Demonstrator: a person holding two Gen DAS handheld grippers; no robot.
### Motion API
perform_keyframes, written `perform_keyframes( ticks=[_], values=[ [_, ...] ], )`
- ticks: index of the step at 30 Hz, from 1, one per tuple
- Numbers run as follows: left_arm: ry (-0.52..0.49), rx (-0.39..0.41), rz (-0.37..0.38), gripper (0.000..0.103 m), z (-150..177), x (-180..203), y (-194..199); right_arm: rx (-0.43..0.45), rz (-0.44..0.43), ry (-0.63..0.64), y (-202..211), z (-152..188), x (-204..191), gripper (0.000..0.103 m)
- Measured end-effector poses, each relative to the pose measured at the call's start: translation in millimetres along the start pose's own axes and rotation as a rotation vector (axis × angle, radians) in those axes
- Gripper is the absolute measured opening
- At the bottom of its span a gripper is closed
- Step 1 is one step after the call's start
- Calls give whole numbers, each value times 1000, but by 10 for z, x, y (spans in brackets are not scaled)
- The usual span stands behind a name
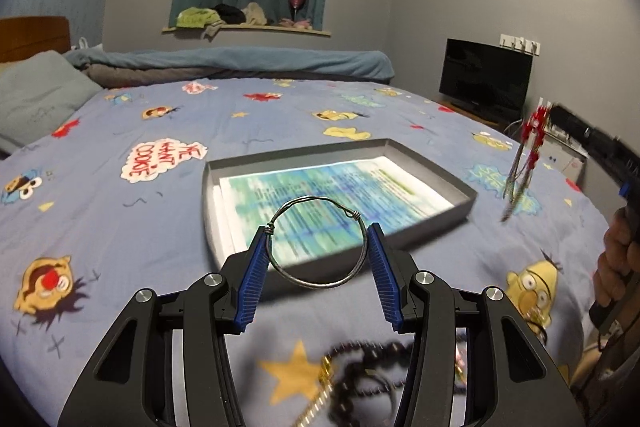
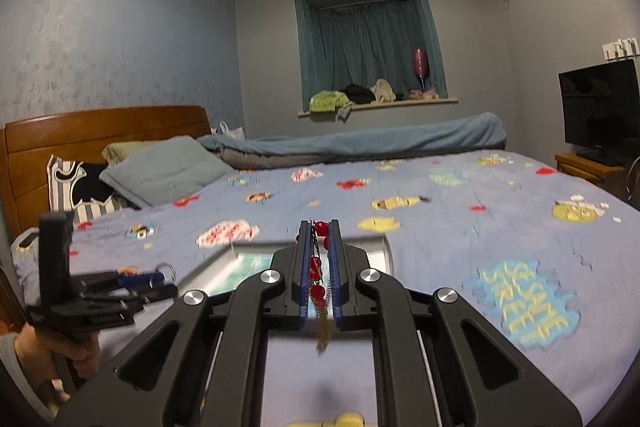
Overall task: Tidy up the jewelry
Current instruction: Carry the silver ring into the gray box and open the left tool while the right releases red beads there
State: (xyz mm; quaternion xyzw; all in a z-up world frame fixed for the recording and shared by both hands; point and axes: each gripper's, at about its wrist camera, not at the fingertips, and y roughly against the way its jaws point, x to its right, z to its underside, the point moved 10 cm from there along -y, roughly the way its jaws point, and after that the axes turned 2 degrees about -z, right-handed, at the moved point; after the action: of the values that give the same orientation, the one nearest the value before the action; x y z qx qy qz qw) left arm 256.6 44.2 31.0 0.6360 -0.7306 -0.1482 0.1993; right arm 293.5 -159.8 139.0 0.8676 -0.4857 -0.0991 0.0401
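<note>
My left gripper [image 1: 318, 229] is shut on a grey wire bangle [image 1: 320, 243], gripped across its width between the blue pads, held above the near edge of a shallow grey tray [image 1: 432, 157] lined with a printed sheet. My right gripper [image 2: 320, 227] is shut on a red-bead piece with chains and a gold tassel [image 2: 317, 291], which dangles between the pads. In the left wrist view that red piece [image 1: 528, 147] hangs in the air right of the tray. Dark beads and a gold chain [image 1: 360, 379] lie on the bed below my left gripper.
The cartoon-print bedsheet [image 1: 120, 227] covers the bed. Pillows [image 2: 168, 167] and a wooden headboard [image 2: 100, 131] are at the left, a rolled duvet [image 2: 360, 143] at the far side. A TV [image 1: 484, 79] stands on a cabinet at the right.
</note>
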Motion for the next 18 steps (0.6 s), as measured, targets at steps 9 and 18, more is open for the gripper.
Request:
perform_keyframes(
  ticks=[9, 18],
  values=[
    [11, -63, -1, 51, -168, -150, -463, -67, -22, -31, -574, 61, 71, 8],
    [-1, -209, 24, 51, 59, -114, -904, -259, -20, -67, -1022, 555, 201, 8]
  ],
)
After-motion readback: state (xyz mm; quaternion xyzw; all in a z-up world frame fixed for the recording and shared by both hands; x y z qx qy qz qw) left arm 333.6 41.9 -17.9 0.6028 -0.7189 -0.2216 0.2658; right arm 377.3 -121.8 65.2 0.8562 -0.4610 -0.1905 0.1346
